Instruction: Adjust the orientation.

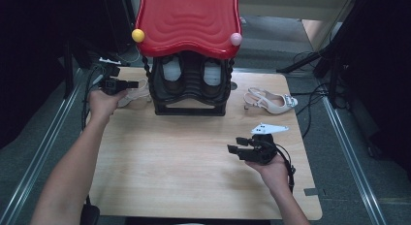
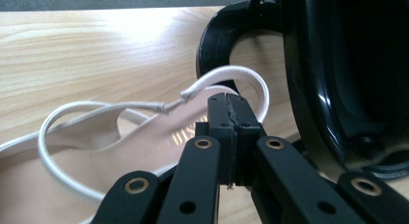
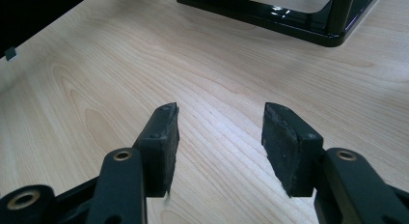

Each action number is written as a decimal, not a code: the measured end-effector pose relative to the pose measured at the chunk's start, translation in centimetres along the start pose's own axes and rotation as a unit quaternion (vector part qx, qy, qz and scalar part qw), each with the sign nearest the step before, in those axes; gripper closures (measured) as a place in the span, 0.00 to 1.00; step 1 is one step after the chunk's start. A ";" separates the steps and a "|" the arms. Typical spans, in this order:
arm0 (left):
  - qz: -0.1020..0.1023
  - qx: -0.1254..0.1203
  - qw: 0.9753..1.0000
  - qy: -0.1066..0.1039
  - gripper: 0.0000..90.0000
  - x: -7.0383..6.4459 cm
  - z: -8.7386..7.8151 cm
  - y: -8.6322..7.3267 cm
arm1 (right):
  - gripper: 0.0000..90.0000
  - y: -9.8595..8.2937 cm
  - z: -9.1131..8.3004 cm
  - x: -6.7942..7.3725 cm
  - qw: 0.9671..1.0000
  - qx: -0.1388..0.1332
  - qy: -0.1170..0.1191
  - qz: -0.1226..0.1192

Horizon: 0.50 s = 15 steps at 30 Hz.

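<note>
while the left tongs (image 2: 230,115) pinch together, the white sandal (image 2: 96,151) lies just beneath.

The high view is dim and soft, its edges sinking into near black around the evenly lit table (image 1: 194,157). In the left gripper view, glare whitens the wood beyond the sandal (image 2: 96,137), whose near part is blurred. The right gripper view is bright, with the jaws slightly soft.
</note>
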State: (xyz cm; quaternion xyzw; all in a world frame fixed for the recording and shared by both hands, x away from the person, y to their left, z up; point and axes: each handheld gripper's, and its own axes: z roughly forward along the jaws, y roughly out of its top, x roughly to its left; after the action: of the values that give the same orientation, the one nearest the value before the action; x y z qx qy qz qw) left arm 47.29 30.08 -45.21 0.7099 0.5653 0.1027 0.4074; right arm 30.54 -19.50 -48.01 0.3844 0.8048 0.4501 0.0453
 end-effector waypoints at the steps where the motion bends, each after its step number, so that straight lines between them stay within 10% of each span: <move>1: 0.005 0.004 1.000 0.005 1.00 -0.1 0.2 0.1 | 0.54 0.0 0.0 0.0 1.000 0.001 0.001 0.001; 15: -0.018 0.034 0.999 0.011 1.00 1.2 1.6 -2.5 | 0.54 -0.2 0.0 -0.1 1.000 0.003 -0.002 0.003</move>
State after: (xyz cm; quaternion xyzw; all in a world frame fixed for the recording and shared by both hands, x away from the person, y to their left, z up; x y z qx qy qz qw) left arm 46.91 30.45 -48.34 0.7118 0.5858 0.0834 0.3785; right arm 30.45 -19.67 -48.20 0.3874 0.8049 0.4472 0.0447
